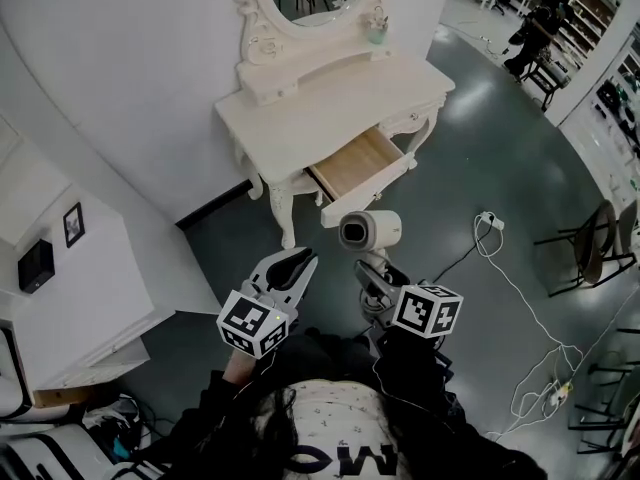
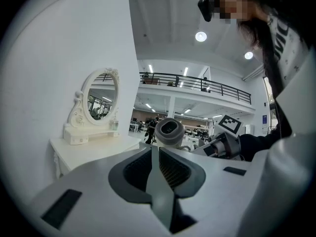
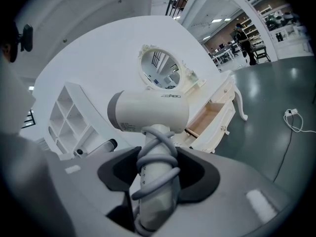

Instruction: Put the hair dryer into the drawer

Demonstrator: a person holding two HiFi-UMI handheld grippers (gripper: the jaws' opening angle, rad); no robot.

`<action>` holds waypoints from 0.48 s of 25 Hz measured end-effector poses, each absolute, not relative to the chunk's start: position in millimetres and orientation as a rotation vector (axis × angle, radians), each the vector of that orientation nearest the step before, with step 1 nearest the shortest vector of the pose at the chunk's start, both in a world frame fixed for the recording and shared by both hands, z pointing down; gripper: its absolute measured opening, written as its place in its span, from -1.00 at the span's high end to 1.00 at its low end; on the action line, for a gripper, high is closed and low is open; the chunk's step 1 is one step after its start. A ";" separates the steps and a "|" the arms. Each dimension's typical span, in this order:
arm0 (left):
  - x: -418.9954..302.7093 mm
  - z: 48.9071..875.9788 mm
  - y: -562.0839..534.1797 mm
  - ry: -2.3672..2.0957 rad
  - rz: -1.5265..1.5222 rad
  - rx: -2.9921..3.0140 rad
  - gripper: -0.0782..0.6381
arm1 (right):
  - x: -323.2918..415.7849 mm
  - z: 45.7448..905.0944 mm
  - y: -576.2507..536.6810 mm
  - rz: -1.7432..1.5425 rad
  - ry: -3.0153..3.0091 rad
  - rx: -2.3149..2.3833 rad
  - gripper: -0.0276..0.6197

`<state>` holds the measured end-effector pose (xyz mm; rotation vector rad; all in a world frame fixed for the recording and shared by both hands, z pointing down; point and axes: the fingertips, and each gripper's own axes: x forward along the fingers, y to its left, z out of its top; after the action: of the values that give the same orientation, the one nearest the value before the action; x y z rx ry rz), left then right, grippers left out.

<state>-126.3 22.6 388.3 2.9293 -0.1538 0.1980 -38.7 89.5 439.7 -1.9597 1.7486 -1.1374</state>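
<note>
Head view: the right gripper (image 1: 373, 271) holds the hair dryer (image 1: 370, 230) upright by its handle, in the air just near of the white dressing table (image 1: 300, 108). The table's drawer (image 1: 362, 164) stands pulled out, its wooden inside bare, just far of the dryer. The left gripper (image 1: 298, 263) hangs to the dryer's left, apart from it. A white cable (image 1: 520, 298) trails over the floor at the right.

Left gripper view: its jaws are pressed together with nothing between them. The dryer's round end shows beyond them, and the oval mirror (image 2: 100, 99) stands at far left.

Right gripper view: the jaws are clamped on the dryer's handle, which is wound with its cord (image 3: 157, 154). The open drawer lies beyond, to the right.
</note>
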 end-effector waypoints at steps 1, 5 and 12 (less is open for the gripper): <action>-127.8 389.2 20.1 -0.149 0.198 2.929 0.65 | -39.7 441.0 88.1 -1.140 1.740 -1.963 0.22; -129.3 394.0 11.4 -0.138 0.201 2.913 0.65 | -41.2 444.7 85.2 -1.164 1.722 -1.983 0.22; -115.8 400.0 5.3 -0.116 0.204 2.903 0.65 | -23.9 448.2 77.5 -1.188 1.714 -2.001 0.22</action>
<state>-115.8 5.3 400.0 2.9025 -0.1165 0.2042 -23.9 77.5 448.2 -2.0008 1.7141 -1.1880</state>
